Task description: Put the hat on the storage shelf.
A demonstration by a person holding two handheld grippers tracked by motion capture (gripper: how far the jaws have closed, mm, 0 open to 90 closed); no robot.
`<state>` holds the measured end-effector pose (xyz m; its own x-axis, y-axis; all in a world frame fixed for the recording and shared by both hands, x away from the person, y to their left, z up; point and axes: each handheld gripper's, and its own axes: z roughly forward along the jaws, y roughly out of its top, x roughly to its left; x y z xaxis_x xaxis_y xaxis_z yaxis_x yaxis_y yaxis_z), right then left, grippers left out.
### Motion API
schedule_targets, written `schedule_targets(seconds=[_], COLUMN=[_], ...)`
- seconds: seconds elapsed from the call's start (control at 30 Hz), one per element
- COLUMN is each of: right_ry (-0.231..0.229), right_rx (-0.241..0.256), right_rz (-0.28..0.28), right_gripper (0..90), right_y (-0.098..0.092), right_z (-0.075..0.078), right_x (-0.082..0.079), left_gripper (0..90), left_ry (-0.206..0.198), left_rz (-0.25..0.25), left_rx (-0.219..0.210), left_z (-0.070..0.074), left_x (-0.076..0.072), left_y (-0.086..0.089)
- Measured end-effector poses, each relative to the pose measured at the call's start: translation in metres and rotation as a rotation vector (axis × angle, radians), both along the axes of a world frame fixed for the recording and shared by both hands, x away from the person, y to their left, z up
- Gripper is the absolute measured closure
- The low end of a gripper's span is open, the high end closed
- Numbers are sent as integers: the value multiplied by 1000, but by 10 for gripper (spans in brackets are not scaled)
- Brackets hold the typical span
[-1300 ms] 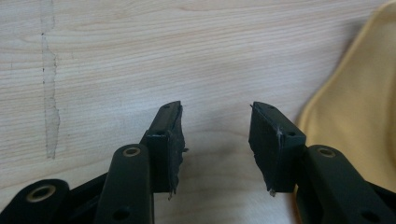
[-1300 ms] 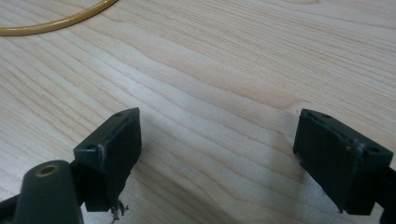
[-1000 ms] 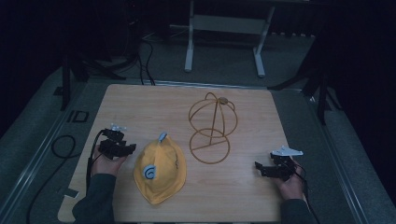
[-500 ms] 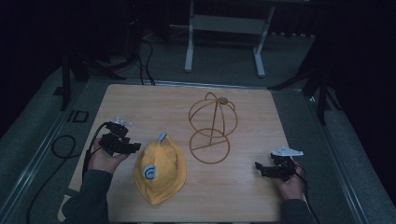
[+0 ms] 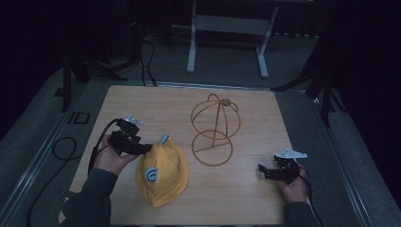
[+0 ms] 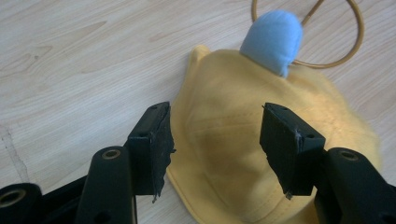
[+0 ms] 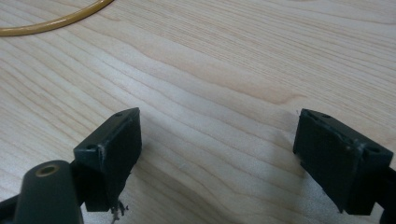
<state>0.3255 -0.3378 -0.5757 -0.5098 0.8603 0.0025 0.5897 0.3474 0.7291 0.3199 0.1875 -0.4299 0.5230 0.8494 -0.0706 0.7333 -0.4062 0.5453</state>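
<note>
A yellow cap with a light blue ear and a blue swirl patch lies flat on the wooden table, front centre-left. My left gripper is open at the cap's left edge; in the left gripper view its jaws straddle the cap just above the fabric, with the blue ear beyond. A gold wire hat stand stands upright in the table's middle. My right gripper rests open at the front right, above bare wood, and its own camera also catches its open jaws.
The stand's base ring lies just beyond my right gripper. A metal frame stands on the floor behind the table. A black cable loops off the table's left side.
My left gripper has moved right, from open table beside the cap to the cap's left edge. The right gripper has stayed put.
</note>
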Motion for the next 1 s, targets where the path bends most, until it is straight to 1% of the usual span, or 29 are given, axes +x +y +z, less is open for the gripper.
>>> schedule_targets(seconds=[0.03, 0.07, 0.13, 0.2, 0.23, 0.27, 0.37, 0.4, 0.47, 0.5, 0.57, 0.7, 0.77, 0.83, 0.9, 0.93, 0.97, 1.0], right_ry=[0, 0, 0, 1, 1, 1, 0, 1, 1, 1, 1, 1, 1, 1, 1, 1, 0, 0], right_rx=[0, 0, 0, -1, -1, -1, -1, -1, -1, -1, -1, -1, -1, -1, 0, 0, 0, 0], right_rz=[0, 0, 0, 0, 0, 1, 1, 1, 1, 1, 1, 1, 0, 0, 0, 0, 0, 0], right_gripper=[152, 153, 152, 153, 153, 152, 152, 153, 153, 152, 152, 153, 152, 152, 152, 152, 152, 153], right_y=[0, 0, 0, 0, 0, 0, 0, 0, 0, 0, 0, 0, 0, 0, 0, 0, 0, 0], right_z=[0, 0, 0, 0, 0, 0, 0, 0, 0, 0, 0, 0, 0, 0, 0, 0, 0, 0], right_x=[0, 0, 0, 0, 0, 0, 0, 0, 0, 0, 0, 0, 0, 0, 0, 0, 0, 0], left_gripper=[432, 413, 361, 329, 314, 294, 267, 262, 256, 256, 256, 254, 225, 160, 128, 107, 104, 109], left_ry=[2, 3, 3, 7, 7, 17, 19, 26, 37, 37, 57, 66, 79, 92, 110, 110, 120, 121], left_rz=[-2, -13, -16, -31, -31, -45, -56, -77, -98, -98, -119, -132, -143, -146, -149, -149, -156, -161], left_rx=[-2, 4, 18, 22, 22, 32, 40, 34, 46, 46, 51, 57, 74, 96, 106, 106, 123, 129], left_z=[2, 4, 6, 8, 8, 9, 10, 11, 11, 11, 7, 5, 2, 0, -4, -4, -7, -7], left_x=[0, 0, 0, 0, 0, 0, 0, 0, 0, 0, 1, 1, 2, 3, 4, 4, 5, 5], left_y=[-1, -4, -7, -11, -11, -15, -19, -23, -27, -27, -33, -38, -43, -46, -48, -48, -51, -52])
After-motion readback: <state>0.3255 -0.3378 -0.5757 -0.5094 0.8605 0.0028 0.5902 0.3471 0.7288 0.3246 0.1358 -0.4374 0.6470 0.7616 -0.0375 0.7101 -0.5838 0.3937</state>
